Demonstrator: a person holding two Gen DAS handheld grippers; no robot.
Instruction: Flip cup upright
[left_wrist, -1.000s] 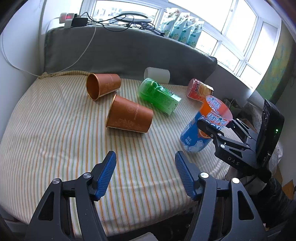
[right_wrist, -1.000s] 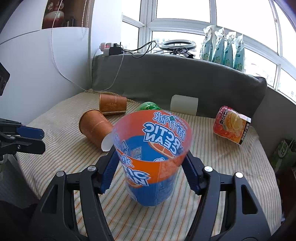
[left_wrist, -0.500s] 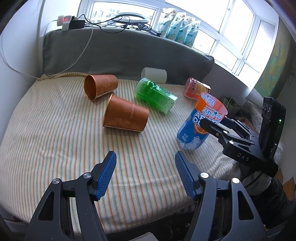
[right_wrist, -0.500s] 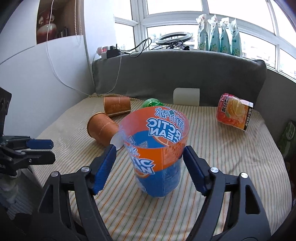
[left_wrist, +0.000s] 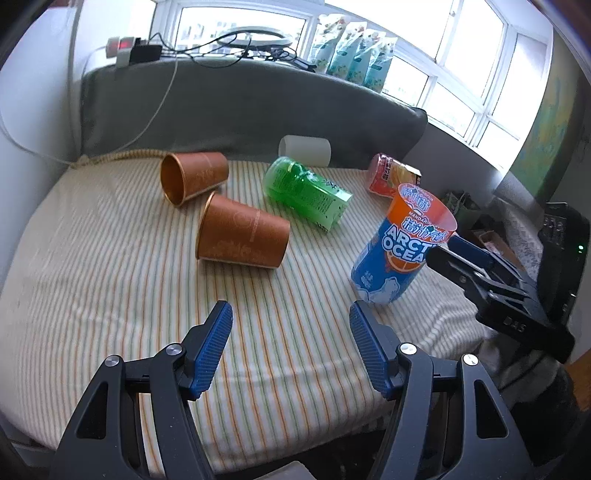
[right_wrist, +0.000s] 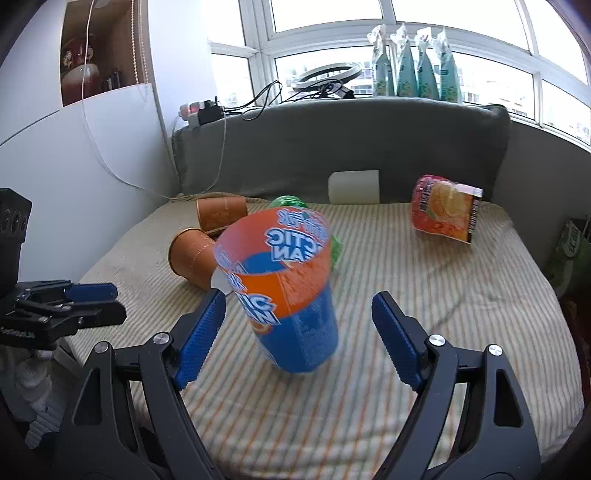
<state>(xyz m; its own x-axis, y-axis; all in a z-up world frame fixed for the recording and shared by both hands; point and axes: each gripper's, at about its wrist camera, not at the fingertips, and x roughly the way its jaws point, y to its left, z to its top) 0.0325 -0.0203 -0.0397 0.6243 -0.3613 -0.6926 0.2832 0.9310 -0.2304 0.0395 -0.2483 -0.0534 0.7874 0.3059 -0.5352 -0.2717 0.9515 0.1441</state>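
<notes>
black tongs (left_wrist: 291, 347) with ribbed blue pads (left_wrist: 212, 350), silver screws.

a lived-in room of a home, seen over a cushioned daybed with a striped cover (right_wrist: 424, 302) and a grey padded backrest (right_wrist: 369, 147) under a wide window (right_wrist: 480, 48). the sill holds 4 refill pouches (right_wrist: 413, 62), a ring light (right_wrist: 325, 74) and a power strip (right_wrist: 203, 110) with trailing cables. a wall niche (right_wrist: 99, 51) at the left keeps ornaments, and a paper bag (right_wrist: 572, 251) stands beside the bed.

Both wrist views face the striped mattress (left_wrist: 110, 258), sharing its cups
</notes>
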